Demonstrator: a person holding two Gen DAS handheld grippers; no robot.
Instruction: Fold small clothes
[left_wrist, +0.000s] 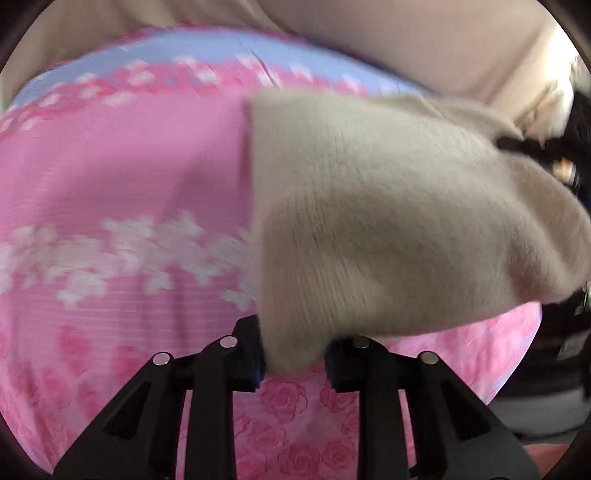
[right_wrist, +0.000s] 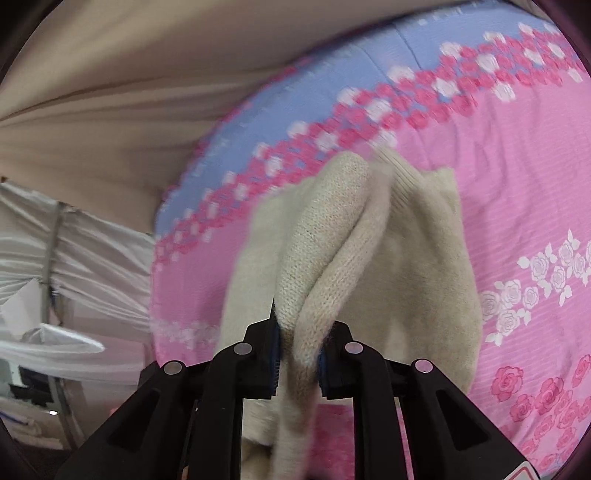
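1. Sweater (left_wrist: 388, 206), cream knit: lying partly on the bedspread, partly lifting off it, bunching between both tongs.
2. Left tongs (left_wrist: 295, 354): clamping a fold of the sweater at its near edge.
3. Right tongs (right_wrist: 297, 350): pinching a thick gathered ridge of the sweater (right_wrist: 332, 251), the knit draping down on both sides.
4. Bedspread (left_wrist: 110, 184), pink with white and red roses and a blue border: spreading under the sweater.
5. Curtain (right_wrist: 92, 92), beige: hanging behind the bed.
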